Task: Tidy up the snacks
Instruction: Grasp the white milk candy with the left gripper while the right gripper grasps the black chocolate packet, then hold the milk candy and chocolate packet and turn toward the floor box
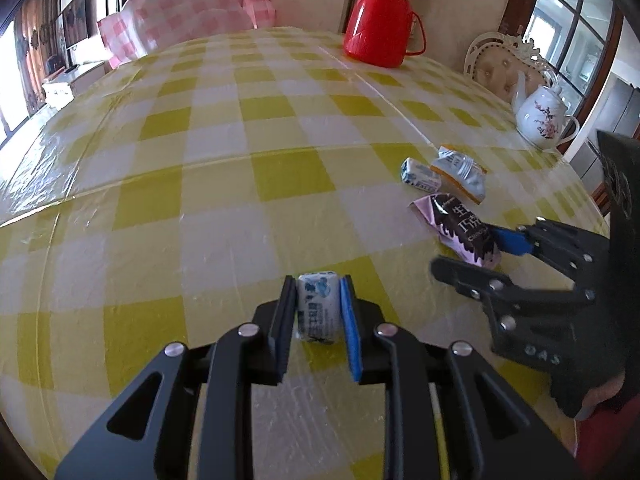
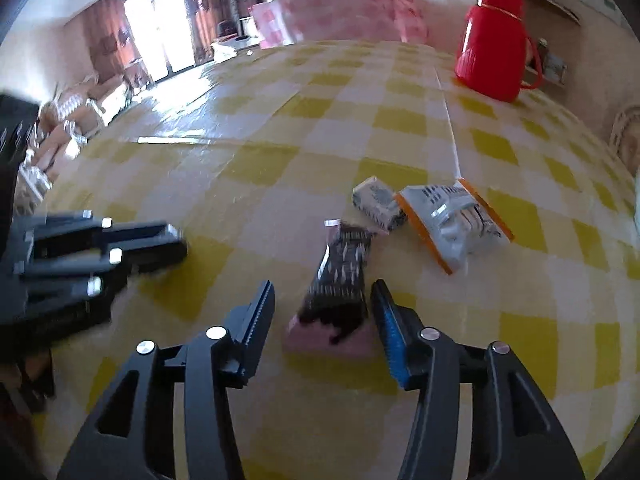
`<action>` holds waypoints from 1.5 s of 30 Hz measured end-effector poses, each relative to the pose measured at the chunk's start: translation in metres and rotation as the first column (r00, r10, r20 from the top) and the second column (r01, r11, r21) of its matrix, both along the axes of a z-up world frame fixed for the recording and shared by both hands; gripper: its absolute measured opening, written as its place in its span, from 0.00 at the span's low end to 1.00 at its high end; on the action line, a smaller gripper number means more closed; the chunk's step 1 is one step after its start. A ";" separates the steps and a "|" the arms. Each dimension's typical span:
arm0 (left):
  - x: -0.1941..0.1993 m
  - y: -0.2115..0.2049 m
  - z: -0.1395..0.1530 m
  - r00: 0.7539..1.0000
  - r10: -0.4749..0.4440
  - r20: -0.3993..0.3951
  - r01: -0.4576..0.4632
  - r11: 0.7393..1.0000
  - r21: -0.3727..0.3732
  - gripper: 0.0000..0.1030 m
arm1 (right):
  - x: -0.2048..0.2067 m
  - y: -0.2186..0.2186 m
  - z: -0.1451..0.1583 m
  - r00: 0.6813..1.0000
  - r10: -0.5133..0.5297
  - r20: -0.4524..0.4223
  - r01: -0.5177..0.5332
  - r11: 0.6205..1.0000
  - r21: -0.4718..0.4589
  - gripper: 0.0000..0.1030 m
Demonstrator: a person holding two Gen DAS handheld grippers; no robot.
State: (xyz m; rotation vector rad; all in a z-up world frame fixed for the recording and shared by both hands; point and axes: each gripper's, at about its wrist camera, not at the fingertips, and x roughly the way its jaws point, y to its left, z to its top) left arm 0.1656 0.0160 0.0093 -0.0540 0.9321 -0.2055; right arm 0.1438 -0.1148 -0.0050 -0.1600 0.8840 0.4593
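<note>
Here your right gripper (image 2: 322, 320), jaws apart, straddles the dark-and-pink foil snack bar (image 2: 340, 280), its long axis running up-frame between them, while your left gripper (image 1: 316, 312) sits about a small white wrapped candy (image 1: 318, 308).

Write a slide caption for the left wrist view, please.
Left gripper fingers flank a small white candy on the checked table, other snacks nearby.

I can make out big white Chinese characters on the dark chocolate wrapper (image 1: 460, 228), one looks like 生, the rest too tilted to read. Blue print on the small white candy (image 1: 318, 312) and the other packets is too blurred.
</note>
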 end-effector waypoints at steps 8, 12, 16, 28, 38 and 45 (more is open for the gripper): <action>-0.007 -0.011 0.000 1.000 -0.023 -0.019 0.025 0.992 0.121 0.19 | -0.003 -0.009 0.001 0.995 -0.100 0.010 0.100 0.995 0.023 0.20; -0.005 0.006 0.001 0.997 -0.069 -0.028 0.071 0.996 0.058 0.20 | -0.024 -0.026 0.009 0.981 -0.193 0.028 0.192 0.980 0.055 0.19; -0.005 0.019 0.006 0.999 -0.051 -0.002 0.051 0.998 0.031 0.19 | -0.047 -0.035 0.014 0.964 -0.262 0.047 0.257 0.962 0.094 0.19; -0.012 0.020 0.030 0.992 -0.027 0.121 0.031 0.999 -0.032 0.19 | -0.099 -0.060 0.026 0.912 -0.409 0.033 0.388 0.887 0.248 0.20; -0.024 0.009 0.040 0.986 -0.013 0.168 0.022 0.998 -0.051 0.19 | -0.165 -0.080 0.031 0.875 -0.484 0.019 0.453 0.831 0.323 0.20; -0.067 -0.018 0.035 0.983 -0.035 0.182 0.049 0.996 -0.072 0.19 | -0.197 -0.079 0.024 0.870 -0.493 0.013 0.461 0.823 0.332 0.20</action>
